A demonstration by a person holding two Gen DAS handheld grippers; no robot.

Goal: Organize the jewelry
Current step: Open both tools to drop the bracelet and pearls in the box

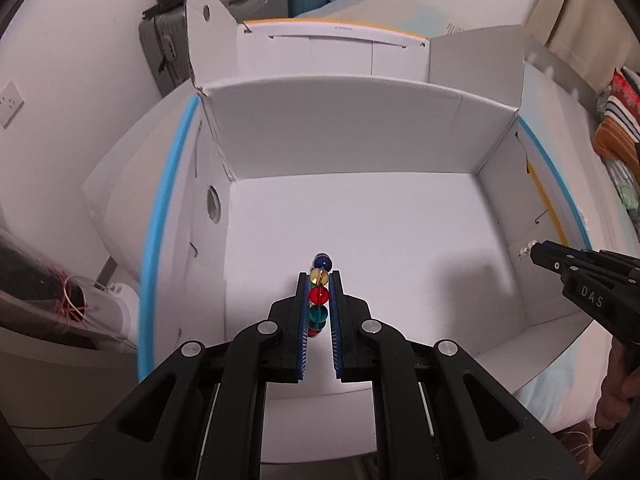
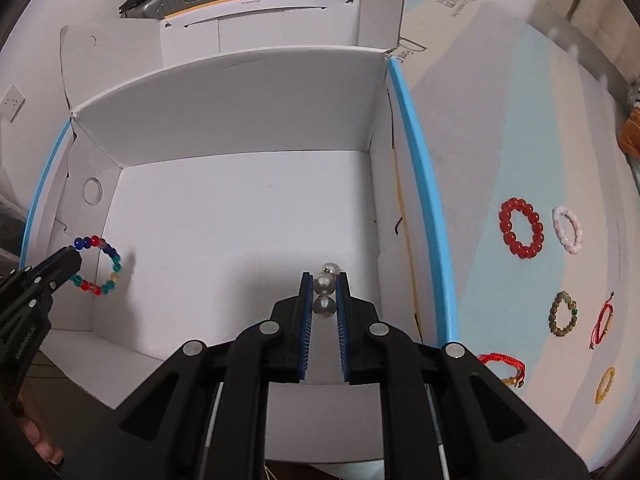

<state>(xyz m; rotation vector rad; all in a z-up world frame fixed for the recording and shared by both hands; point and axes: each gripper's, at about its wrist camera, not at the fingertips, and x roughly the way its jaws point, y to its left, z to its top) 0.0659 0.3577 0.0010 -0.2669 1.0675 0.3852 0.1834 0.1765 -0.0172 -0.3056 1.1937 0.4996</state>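
Left gripper (image 1: pixel 319 280) clamps the multicoloured glass-bead bracelet (image 2: pixel 98 265), right gripper (image 2: pixel 324 282) clamps the pearl-white bead bracelet (image 2: pixel 325 285), both above the open white cardboard box (image 2: pixel 240 208): each best lowers before parting jaws.

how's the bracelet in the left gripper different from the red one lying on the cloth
The multicolored bracelet mixes blue, red, teal and yellow beads; the red bracelet is a single colour. The multicolored one is pinched in the left gripper over the white box; the red one lies flat on the cloth outside the box, untouched. Both are closed loops of round beads.
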